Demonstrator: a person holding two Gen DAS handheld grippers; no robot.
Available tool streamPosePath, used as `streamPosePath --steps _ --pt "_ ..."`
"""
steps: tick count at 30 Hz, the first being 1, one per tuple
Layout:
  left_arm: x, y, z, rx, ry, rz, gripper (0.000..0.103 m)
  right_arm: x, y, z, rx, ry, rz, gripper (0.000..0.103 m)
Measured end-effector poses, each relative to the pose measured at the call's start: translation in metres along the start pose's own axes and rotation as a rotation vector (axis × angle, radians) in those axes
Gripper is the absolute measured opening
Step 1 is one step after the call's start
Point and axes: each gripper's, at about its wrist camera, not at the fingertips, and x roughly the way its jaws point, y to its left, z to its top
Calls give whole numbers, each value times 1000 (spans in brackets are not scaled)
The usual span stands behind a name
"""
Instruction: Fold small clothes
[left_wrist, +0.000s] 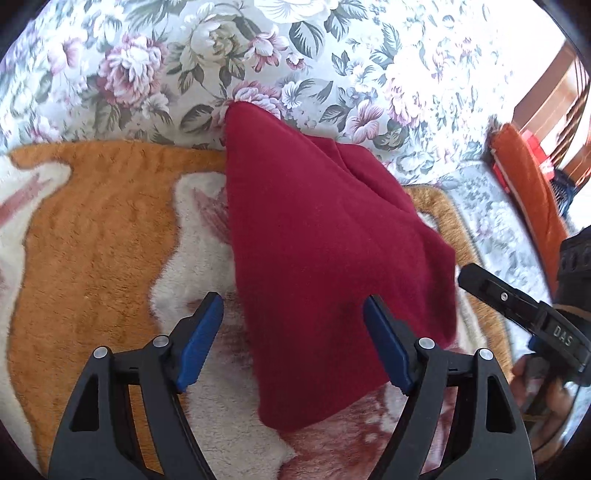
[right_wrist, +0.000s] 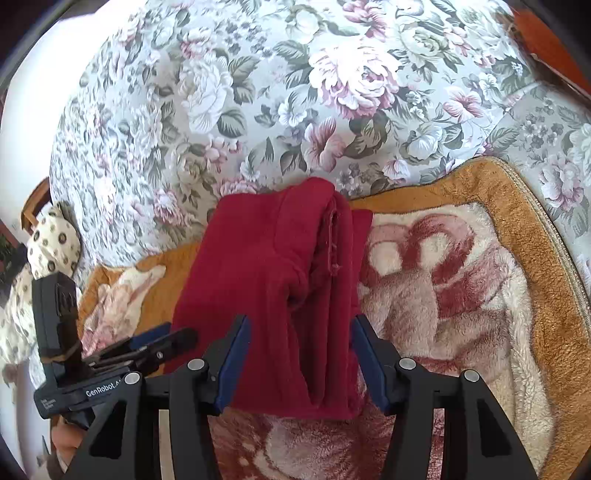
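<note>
A dark red garment (left_wrist: 317, 251) lies folded lengthwise on an orange and cream fleece blanket (left_wrist: 96, 236). In the right wrist view the garment (right_wrist: 273, 288) shows a drawstring at its far end. My left gripper (left_wrist: 293, 306) is open just above the garment's near end, with its right finger over the cloth. My right gripper (right_wrist: 299, 328) is open, its fingers either side of the garment's near edge. Neither holds cloth. The right gripper also shows at the right of the left wrist view (left_wrist: 517, 306), and the left gripper at the left of the right wrist view (right_wrist: 147, 350).
A floral bedspread (right_wrist: 258, 92) covers the bed beyond the blanket. A spotted cushion (right_wrist: 51, 243) lies at the far left. An orange cushion (left_wrist: 528, 184) and wooden furniture (left_wrist: 554, 96) stand at the right edge of the left wrist view.
</note>
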Motion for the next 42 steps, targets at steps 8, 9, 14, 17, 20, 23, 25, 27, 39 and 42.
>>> streamPosePath --steps 8,9,14,17,20,23,25,27,39,42 --pt "24 18 11 -149 42 -136 87 52 -23 24 56 82 40 73" --pt "29 19 11 -160 54 -140 90 62 -30 24 95 98 76 79" --pt "39 7 6 -89 37 -108 95 87 -47 22 188 101 207 81" --pt "36 -4 4 -16 24 -93 82 84 -37 22 168 89 201 62" --pt "21 -7 4 -3 1 -94 65 70 -17 21 95 69 161 51" --pt "-16 -10 -1 9 -43 -125 61 44 3 14 74 49 202 49" --pt "-47 -13 -15 27 -60 -112 61 25 21 2 41 44 223 49" --pt "-68 -13 -33 9 -25 -77 61 12 34 -15 24 60 258 49" --pt "-131 14 -123 -68 -36 173 61 -48 43 -71 19 43 197 51" --pt "-135 10 -124 -69 -62 181 61 -61 74 -62 -127 32 184 42"
